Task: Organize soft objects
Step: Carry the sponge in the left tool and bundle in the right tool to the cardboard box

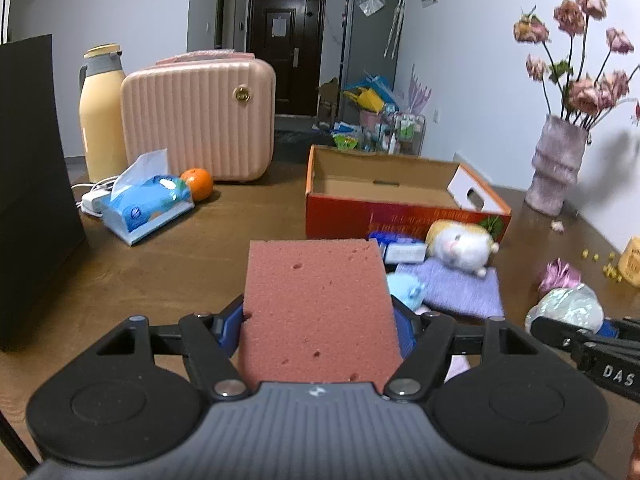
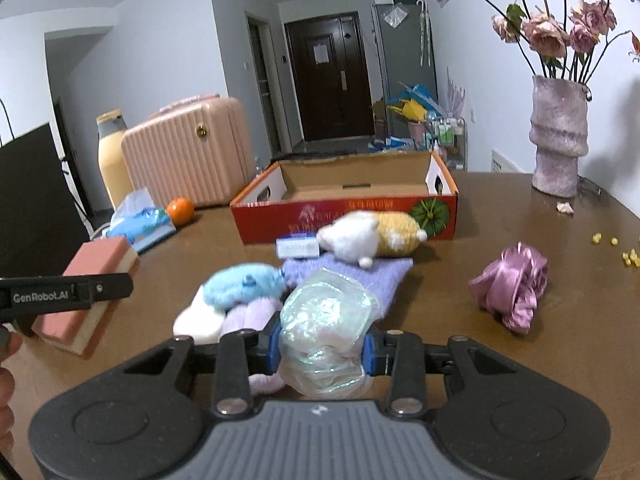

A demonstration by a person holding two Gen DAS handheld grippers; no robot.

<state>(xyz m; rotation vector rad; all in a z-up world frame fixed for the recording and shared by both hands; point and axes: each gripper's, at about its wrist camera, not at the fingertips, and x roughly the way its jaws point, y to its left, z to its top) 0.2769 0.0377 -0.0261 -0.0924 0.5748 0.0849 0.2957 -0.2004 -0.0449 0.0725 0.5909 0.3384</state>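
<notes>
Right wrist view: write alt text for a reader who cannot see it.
The right claw grips a crumpled iridescent plastic bundle above a wooden table. Beyond lie plush toys, a purple cloth and an open red cardboard box.

Open cardboard box (image 2: 344,184) clear from above; plush toy (image 2: 372,238) and purple cloth (image 2: 384,276) crowding its front.

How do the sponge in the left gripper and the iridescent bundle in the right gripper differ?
The sponge is a flat-faced, pink, pitted block; the iridescent bundle is a crumpled, shiny, translucent wad. The sponge keeps straight edges in the left gripper; the bundle bulges around the pads of the right gripper. The sponge needs wider jaws than the bundle. Both are clamped between blue pads, in front of the cardboard box.
</notes>
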